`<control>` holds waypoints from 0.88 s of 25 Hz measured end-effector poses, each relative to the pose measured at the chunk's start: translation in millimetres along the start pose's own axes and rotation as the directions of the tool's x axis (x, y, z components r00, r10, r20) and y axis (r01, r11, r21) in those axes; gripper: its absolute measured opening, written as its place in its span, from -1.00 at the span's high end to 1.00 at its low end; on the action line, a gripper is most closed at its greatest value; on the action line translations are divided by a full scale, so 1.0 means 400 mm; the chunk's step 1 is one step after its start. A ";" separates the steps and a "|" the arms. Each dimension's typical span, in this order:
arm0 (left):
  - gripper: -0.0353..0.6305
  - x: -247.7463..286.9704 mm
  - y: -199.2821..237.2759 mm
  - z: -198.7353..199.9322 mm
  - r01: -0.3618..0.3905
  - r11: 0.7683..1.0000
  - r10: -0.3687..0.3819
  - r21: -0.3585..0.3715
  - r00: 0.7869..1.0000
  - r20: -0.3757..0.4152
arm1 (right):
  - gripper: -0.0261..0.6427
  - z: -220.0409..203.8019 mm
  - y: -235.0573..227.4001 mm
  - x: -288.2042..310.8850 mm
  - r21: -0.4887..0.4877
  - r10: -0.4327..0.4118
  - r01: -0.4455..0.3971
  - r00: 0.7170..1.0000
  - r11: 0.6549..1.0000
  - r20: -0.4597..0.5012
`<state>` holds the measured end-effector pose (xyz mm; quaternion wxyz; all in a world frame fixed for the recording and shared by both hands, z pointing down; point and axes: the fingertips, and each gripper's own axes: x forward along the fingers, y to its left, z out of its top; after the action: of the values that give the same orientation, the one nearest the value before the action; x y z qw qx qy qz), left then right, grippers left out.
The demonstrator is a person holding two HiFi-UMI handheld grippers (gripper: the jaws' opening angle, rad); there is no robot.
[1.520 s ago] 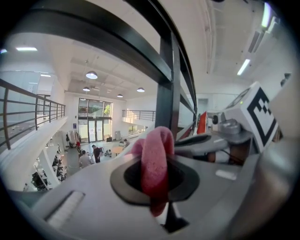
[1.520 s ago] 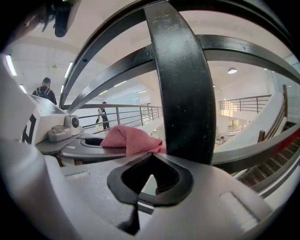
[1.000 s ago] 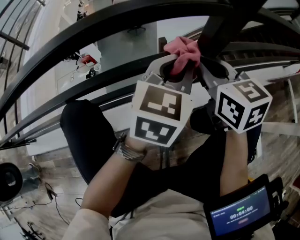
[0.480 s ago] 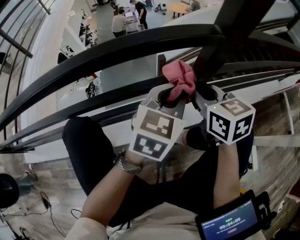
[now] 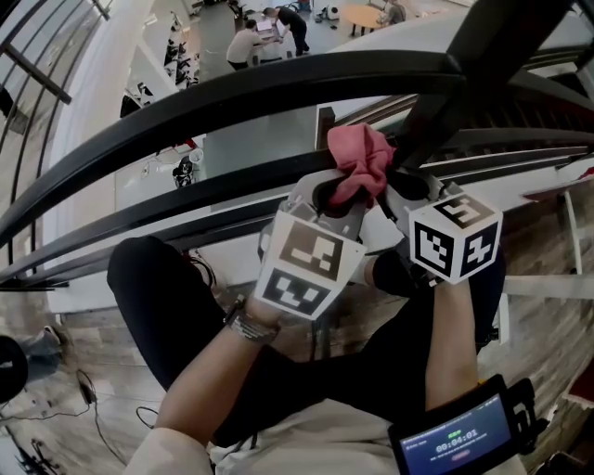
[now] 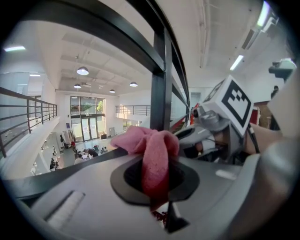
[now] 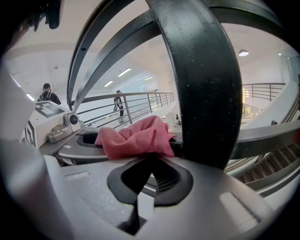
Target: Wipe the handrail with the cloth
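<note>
A crumpled pink cloth (image 5: 357, 162) is held up just below the curved black handrail (image 5: 232, 88), beside a black post (image 5: 464, 74). My left gripper (image 5: 339, 190) is shut on the cloth (image 6: 152, 150), which runs down between its jaws in the left gripper view. My right gripper (image 5: 394, 181) sits close against it from the right. In the right gripper view its jaws meet under the edge of the cloth (image 7: 133, 136), right beside the post (image 7: 206, 84). The right gripper's marker cube (image 6: 234, 101) shows in the left gripper view.
Lower black rails (image 5: 186, 199) run under the handrail. Beyond them is a drop to a floor far below, where people sit at desks (image 5: 269, 28). A wrist-mounted screen (image 5: 459, 436) is at the lower right. Wooden flooring (image 5: 83, 343) lies underfoot.
The head view has tilted so that more of the floor below shows. Both grippers stay together on the cloth, a little lower and nearer the post than a second ago.
</note>
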<state>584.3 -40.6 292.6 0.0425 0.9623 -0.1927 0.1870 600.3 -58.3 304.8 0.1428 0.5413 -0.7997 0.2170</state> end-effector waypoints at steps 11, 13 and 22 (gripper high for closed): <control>0.80 -0.051 0.028 -0.013 -0.029 1.000 0.029 0.000 1.000 -0.004 | 0.92 0.010 0.063 0.025 -0.050 0.092 -0.094 0.995 0.994 -0.039; 0.80 -0.061 0.031 -0.012 -0.035 0.999 0.035 -0.002 0.999 -0.003 | 0.92 0.013 0.073 0.025 -0.060 0.099 -0.102 0.994 0.993 -0.044; 0.80 -0.116 0.072 -0.029 -0.077 0.997 0.077 -0.018 0.997 0.005 | 0.92 0.021 0.139 0.062 -0.095 0.151 -0.159 0.985 0.983 -0.078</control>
<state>529.5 -48.8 286.3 0.0432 0.9544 -0.2312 0.1840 539.7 -64.7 298.4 0.1810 0.4613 -0.8439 0.2057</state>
